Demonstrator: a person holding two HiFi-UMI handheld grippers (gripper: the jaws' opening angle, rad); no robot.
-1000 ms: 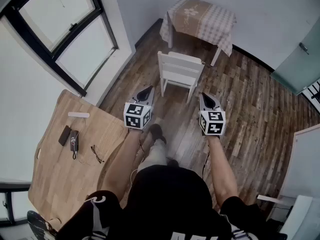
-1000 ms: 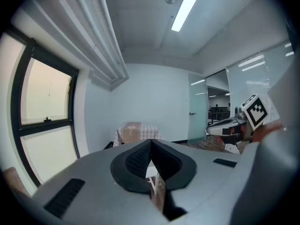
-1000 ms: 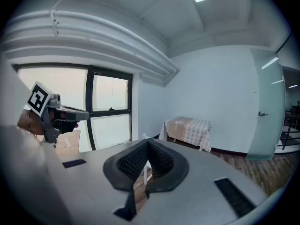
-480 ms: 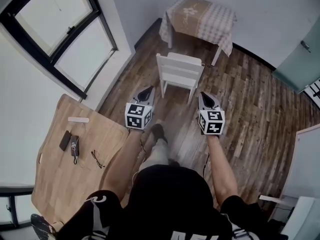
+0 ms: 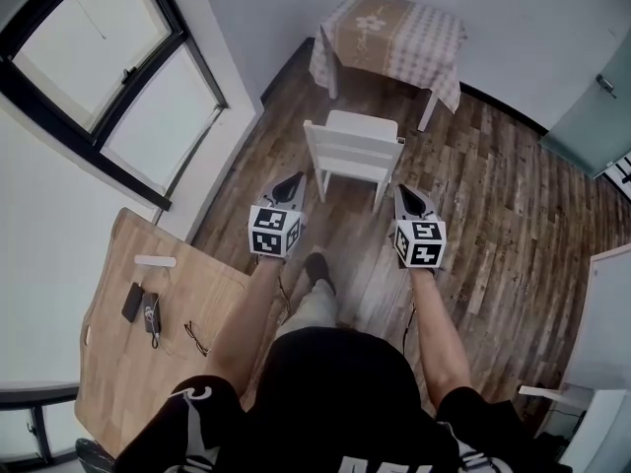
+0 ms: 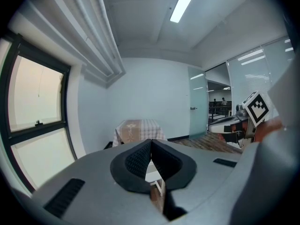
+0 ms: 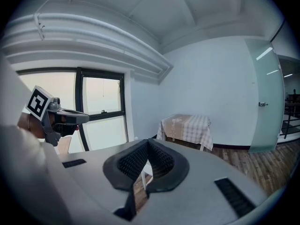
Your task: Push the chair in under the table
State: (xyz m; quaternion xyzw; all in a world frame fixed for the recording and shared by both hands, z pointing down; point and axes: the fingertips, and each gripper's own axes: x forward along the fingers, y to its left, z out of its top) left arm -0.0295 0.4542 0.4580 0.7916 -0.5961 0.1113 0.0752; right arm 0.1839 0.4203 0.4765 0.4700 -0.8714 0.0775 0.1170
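White chair (image 5: 352,151): parked apart from checked-cloth desk (image 5: 394,33); push judged not begun. Left gripper (image 5: 292,181), right gripper (image 5: 407,195): closed, empty, held near chair back.

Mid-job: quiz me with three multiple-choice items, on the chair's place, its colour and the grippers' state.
1. Where is the chair relative to the cloth-covered table? A. tucked under B. in front, apart C. on top
2. The chair's colour? A. white B. black C. red
3. The left hand-held gripper and right hand-held gripper are: A. wide open B. shut on the chair C. shut, empty

1 B: it stands short of the table. 2 A: every part is white. 3 C: each gripper view shows jaws together, nothing between.
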